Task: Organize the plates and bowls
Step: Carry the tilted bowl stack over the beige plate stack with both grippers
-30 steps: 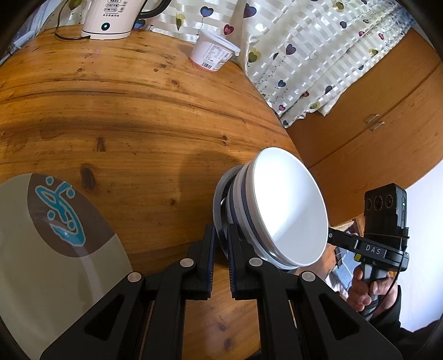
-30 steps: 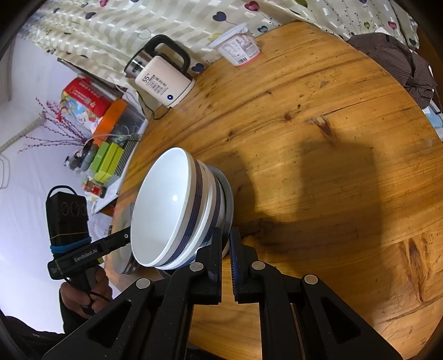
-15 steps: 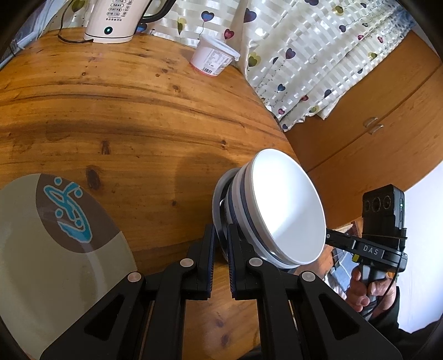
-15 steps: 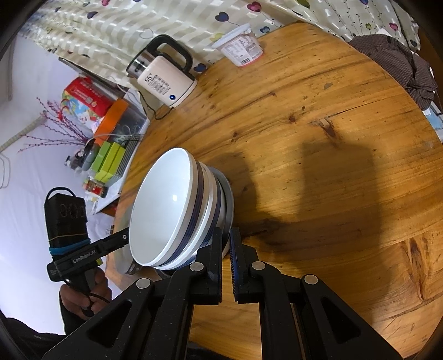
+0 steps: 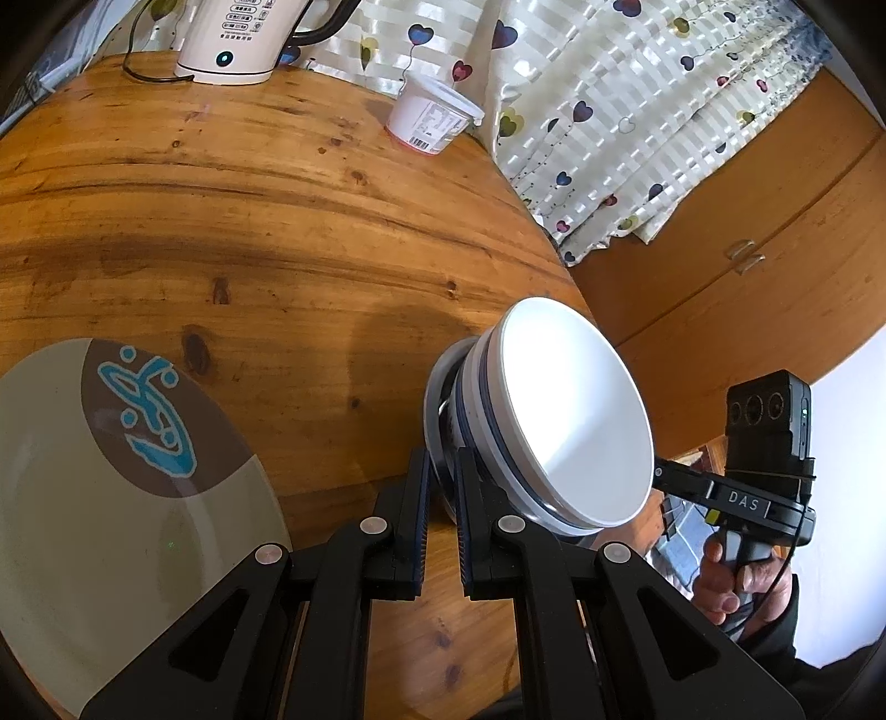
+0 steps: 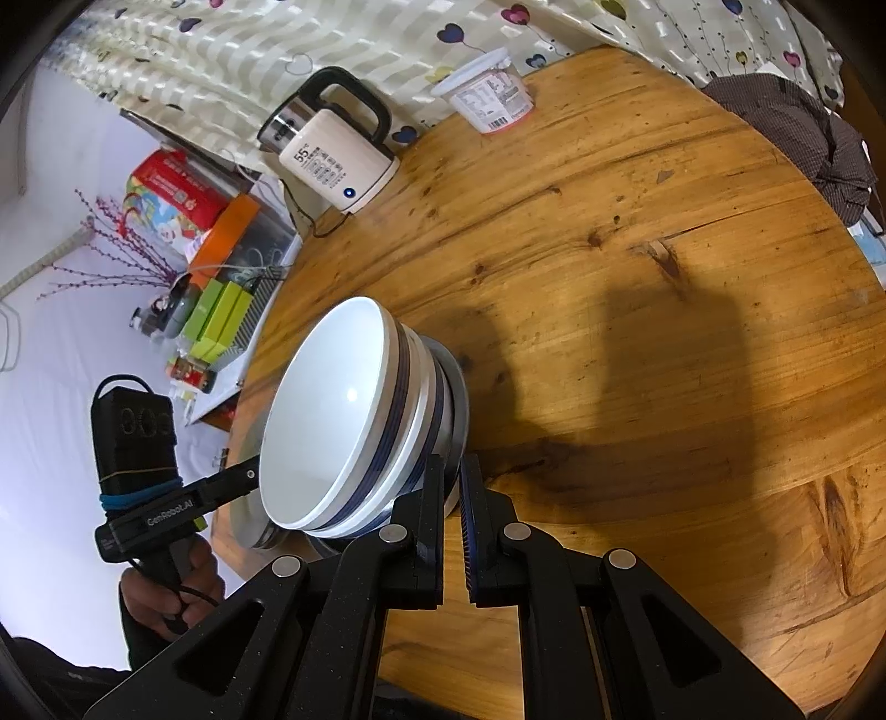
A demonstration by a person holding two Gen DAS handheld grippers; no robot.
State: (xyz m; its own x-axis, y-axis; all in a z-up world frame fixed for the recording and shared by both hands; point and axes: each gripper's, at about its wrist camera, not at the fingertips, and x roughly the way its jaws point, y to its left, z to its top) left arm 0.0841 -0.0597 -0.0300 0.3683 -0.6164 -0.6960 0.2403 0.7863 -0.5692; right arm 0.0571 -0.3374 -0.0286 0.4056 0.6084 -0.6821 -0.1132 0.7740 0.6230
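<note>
The left gripper (image 5: 440, 471) and right gripper (image 6: 451, 482) each pinch opposite edges of a metal plate (image 5: 437, 387) carrying 2 stacked white bowls (image 6: 343, 410) above the wooden table (image 6: 637, 277). Beside lies a patterned plate (image 5: 111, 471); farther off stand a yogurt cup (image 5: 432, 119) and kettle (image 6: 332, 160).

The round knotty pine worktop (image 5: 232, 232) carried a cream electric kettle (image 5: 238, 39) and a white lidded plastic tub (image 5: 429, 119) at its far edge, and a beige ceramic plate with a blue motif (image 5: 99, 487) near the front.
</note>
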